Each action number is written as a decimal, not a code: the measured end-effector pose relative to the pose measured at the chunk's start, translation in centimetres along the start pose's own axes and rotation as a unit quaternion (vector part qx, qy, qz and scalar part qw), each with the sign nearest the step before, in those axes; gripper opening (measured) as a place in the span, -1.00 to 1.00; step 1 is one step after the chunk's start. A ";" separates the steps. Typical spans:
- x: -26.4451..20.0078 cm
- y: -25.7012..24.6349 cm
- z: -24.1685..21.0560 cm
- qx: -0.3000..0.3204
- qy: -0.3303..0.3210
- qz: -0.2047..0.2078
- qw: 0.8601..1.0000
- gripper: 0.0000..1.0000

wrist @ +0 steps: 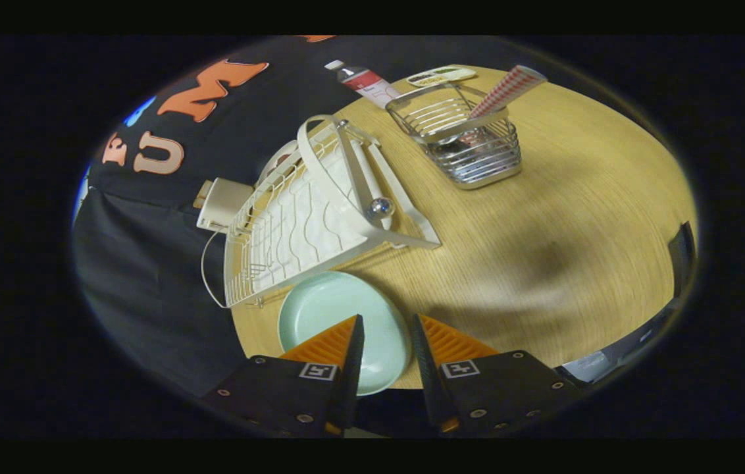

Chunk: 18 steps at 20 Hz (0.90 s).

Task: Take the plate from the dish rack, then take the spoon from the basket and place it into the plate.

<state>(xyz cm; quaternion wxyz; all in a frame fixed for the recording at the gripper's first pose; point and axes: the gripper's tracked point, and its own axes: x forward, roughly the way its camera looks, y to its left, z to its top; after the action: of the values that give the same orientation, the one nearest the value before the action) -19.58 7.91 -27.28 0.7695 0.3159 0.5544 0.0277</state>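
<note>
The spoon stands tilted in the wire basket, its checked handle leaning up and away over the rim, bowl end down inside and hard to make out. The pale plate lies flat on the tabletop, close to the near edge and just beside the dish rack. The gripper hovers over the plate's near rim, fingers apart and holding nothing, the plate showing between and ahead of them. Bare wood lies open between the plate and the basket well beyond. A bottle lies behind the basket.
</note>
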 end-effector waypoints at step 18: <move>-6.9 -6.0 15.6 -0.175 -0.292 -0.159 0.927 0.57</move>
<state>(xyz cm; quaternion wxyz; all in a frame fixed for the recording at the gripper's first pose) -10.51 -6.67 -21.75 0.9344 0.0781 0.3350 -0.0921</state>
